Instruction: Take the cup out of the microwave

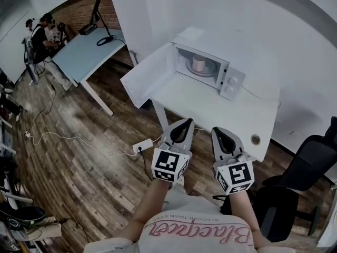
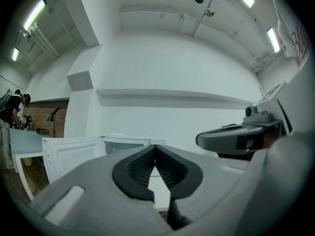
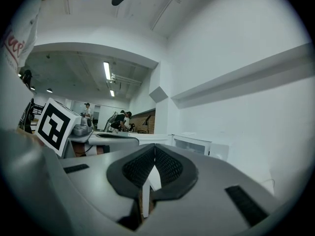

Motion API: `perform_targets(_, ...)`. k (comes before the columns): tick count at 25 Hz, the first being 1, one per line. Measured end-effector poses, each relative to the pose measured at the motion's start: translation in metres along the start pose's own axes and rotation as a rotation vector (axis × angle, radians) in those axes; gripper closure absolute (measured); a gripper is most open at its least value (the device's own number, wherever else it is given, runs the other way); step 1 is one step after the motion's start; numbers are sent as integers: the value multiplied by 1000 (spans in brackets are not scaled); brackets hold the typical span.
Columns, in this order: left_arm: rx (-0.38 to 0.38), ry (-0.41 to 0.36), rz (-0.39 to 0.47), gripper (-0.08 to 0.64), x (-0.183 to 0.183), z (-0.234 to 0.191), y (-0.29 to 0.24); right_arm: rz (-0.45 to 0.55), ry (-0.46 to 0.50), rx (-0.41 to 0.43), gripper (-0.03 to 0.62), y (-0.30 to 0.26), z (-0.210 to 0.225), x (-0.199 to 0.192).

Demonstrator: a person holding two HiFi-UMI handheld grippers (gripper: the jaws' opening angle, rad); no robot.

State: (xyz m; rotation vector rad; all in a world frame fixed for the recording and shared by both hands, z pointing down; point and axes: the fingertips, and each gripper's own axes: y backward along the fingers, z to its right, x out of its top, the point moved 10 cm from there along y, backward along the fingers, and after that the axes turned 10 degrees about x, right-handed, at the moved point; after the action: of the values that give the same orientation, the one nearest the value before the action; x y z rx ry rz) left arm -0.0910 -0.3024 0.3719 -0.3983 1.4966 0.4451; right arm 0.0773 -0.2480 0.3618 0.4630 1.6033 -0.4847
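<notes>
The white microwave (image 1: 210,67) stands on a white table (image 1: 231,115) with its door (image 1: 147,75) swung open to the left. A pale cup (image 1: 198,63) stands inside on the turntable. My left gripper (image 1: 184,123) and right gripper (image 1: 218,132) hover side by side in front of the table's near edge, both pointing at the microwave and both shut with nothing between the pads. In the left gripper view the shut left gripper (image 2: 155,149) faces the microwave (image 2: 125,144) and its door (image 2: 69,154). In the right gripper view the right gripper (image 3: 155,149) has the microwave (image 3: 192,144) just right of its tips.
A black office chair (image 1: 295,194) stands at the right of the table. A power strip (image 1: 142,146) and its cable lie on the wood floor at the left. Farther back left is a blue-grey desk (image 1: 87,51) with people beside it.
</notes>
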Motion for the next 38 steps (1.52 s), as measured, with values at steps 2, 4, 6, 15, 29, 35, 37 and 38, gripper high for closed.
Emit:
perform_targets(2,-10,2,-2,555,0,-7,-9,-2,-6,-8,581,-10,4,1)
perform_targets(4,-19,4,-2,555,0,-14,-17,-3,-8,-14,581,-20,6,1)
perform_targets(6,-27,5,-1,555,-1,-23,-25,-4,-8,-18,581,-31,8,1)
perform_targets(15,-77,3,8,555,0,-60,-66,-7,-12,-63,581,-78,22,4)
perform_targets(29,-134,13,-43,554,-13,-92,-96,-35,-48,-114,581,-122,28,-1)
perform_targets(35,-161,34,-49,554,-20,-94,-106,-53,-62,-118,581,-127,38,-7)
perform_targets(37,-157,38,-51,554,-22,-93,-112,-51,-64,-117,581,-131,43,-8)
perform_targets(38,-154,38,-51,554,-23,-93,-116,-49,-65,-117,581,-133,47,-9)
